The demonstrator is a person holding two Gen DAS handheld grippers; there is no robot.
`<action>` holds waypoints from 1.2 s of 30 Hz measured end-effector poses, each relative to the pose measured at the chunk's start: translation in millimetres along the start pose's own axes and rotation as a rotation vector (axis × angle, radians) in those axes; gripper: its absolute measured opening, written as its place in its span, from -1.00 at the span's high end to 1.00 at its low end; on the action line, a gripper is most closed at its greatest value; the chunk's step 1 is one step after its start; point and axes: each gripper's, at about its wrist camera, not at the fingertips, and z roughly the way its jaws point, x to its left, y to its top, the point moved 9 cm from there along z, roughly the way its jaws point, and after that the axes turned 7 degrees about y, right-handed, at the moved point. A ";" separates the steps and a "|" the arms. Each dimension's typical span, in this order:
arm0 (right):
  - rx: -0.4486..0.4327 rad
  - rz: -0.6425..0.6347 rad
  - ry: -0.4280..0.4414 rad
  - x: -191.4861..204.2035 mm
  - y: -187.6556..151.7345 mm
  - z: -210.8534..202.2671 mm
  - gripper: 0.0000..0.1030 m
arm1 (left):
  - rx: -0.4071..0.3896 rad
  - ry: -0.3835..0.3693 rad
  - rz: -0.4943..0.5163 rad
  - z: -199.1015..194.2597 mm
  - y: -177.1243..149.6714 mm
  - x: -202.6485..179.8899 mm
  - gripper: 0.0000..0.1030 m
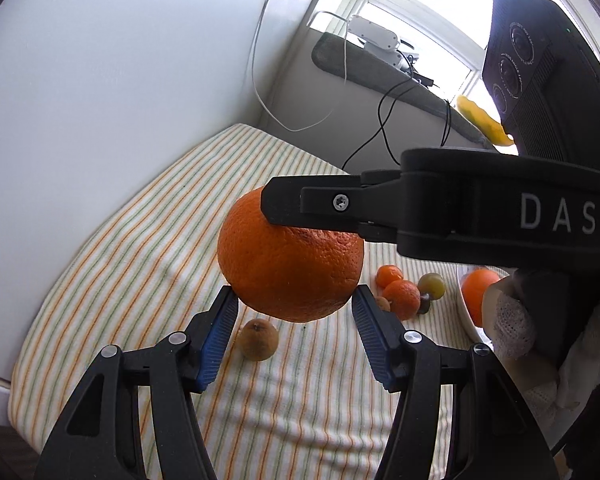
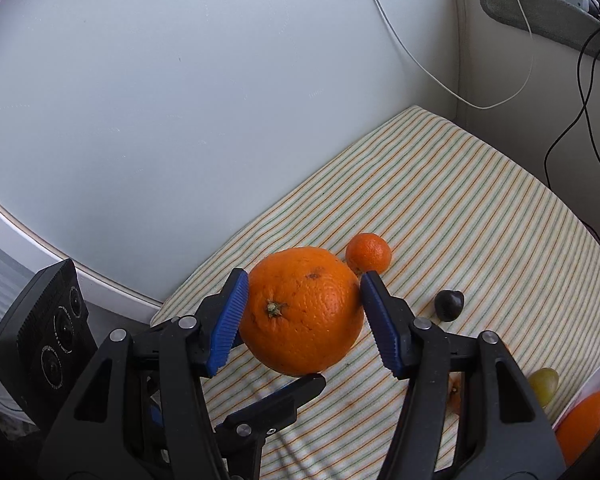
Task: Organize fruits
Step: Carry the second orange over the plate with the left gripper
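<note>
Large orange (image 2: 302, 312) held above the striped cloth (image 2: 460, 208), both grippers at it. Right gripper (image 2: 303, 322) pads clamp its sides at 9 and 3 o'clock. Left gripper (image 1: 294, 332) is spread wide, pads just beside it; contact unclear. Tangerine (image 2: 369, 253) lies at 1 o'clock.

A large orange (image 1: 290, 258) hangs above the striped cloth (image 1: 112, 264), framed by the left claw (image 1: 294, 300), whose blue pads sit at its lower flanks. The right claw (image 1: 296, 210) reaches in from the right, one black finger pressed on the orange's top. Below lie a brown fruit (image 1: 257, 339), two mandarins (image 1: 400, 298) and a green grape (image 1: 432, 286).
</note>
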 end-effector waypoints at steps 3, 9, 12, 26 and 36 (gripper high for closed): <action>-0.016 0.008 -0.008 -3.4 -7.3 -15.8 -0.19 | -0.001 -0.012 0.017 -4.1 -3.1 -14.4 -0.14; -0.051 0.034 -0.031 -13.9 -28.1 -51.9 -0.19 | 0.002 -0.046 0.054 -10.9 -11.6 -47.1 -0.14; -0.067 0.052 -0.044 -23.4 -38.6 -68.8 -0.19 | 0.009 -0.067 0.077 -12.9 -18.3 -64.9 -0.14; -0.144 0.157 -0.120 -75.6 -91.6 -150.5 -0.19 | 0.050 -0.172 0.193 -2.7 -38.5 -156.0 -0.14; -0.209 0.240 -0.185 -126.1 -131.4 -216.3 -0.19 | 0.080 -0.257 0.287 4.8 -57.5 -229.6 -0.14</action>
